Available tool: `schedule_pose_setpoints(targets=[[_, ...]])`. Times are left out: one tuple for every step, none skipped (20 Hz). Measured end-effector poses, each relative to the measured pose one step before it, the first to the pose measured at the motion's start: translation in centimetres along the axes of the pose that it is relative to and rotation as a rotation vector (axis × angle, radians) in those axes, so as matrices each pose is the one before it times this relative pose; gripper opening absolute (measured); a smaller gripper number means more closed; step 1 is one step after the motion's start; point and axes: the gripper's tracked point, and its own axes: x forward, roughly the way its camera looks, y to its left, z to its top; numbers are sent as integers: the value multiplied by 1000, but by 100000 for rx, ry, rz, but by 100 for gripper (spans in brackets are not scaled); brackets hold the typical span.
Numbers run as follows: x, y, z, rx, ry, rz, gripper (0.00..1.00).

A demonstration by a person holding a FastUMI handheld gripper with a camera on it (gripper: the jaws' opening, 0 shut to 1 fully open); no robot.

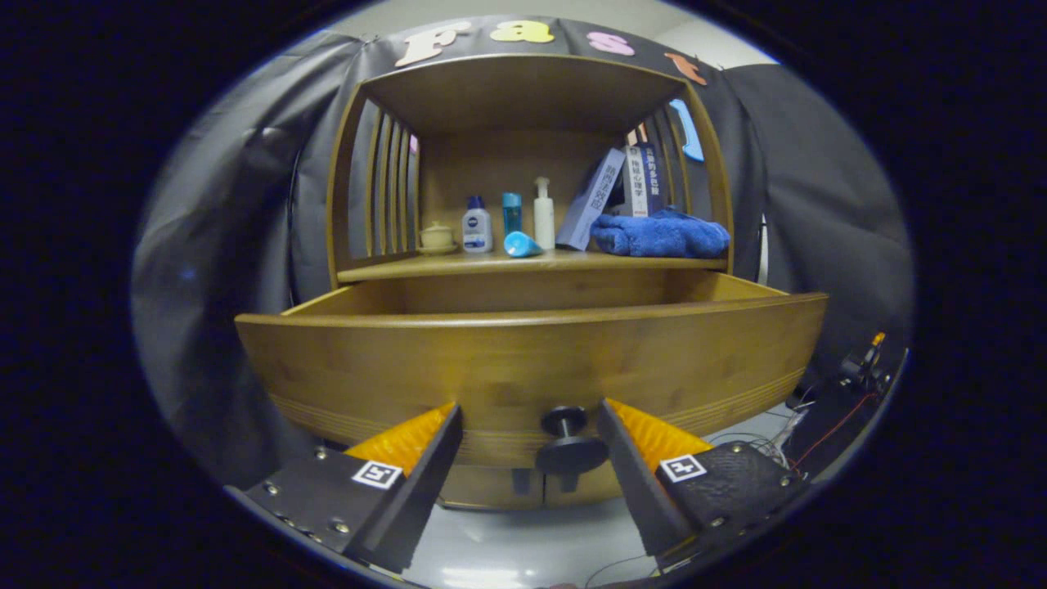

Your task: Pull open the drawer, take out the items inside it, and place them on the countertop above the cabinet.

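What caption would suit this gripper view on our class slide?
Open gripper facing the knob of the pulled-out drawer, with bottles, books and a blue towel on the countertop above.

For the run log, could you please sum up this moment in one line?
drawer: pulled open | tool: open, fingers either side of knob, not gripping | drawer contents: hidden | countertop: bottles, towel, books

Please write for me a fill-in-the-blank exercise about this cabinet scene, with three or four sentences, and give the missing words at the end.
1. The drawer of the cabinet is pulled ____.
2. The round knob sits between the fingers of the tongs, which are ____.
3. The folded towel on the countertop is ____ in colour.
4. The books lean just ____ the towel.

Missing words: open; open; blue; behind
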Motion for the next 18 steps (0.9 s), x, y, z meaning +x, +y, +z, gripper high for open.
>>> schedule_pose_setpoints(targets=[[76,-63,185,337,-170,47,99],[119,40,314,469,-939,326,99],[474,99,311,-376,-626,189,99],[569,95,358,-769,-1435,-350,98],[876,100,-426,-1321,1380,-493,99],[873,31,647,-478,-2968,-298,99],[601,68,-190,362,1744,205,99],[660,91,213,1927,-961,304,99],[556,73,-140,854,820,257,100],[557,6,88,1094,-172,118,99],[420,30,186,658,-820,-25,99],[371,42,104,164,-494,76,99],[441,-44,50,598,-250,8,99],[334,9,7,642,-177,125,99],[605,65,58,735,-179,214,99],[583,14,-36,1214,228,236,99],[394,77,-24,814,-92,254,99],[585,-59,103,730,-367,231,100]])
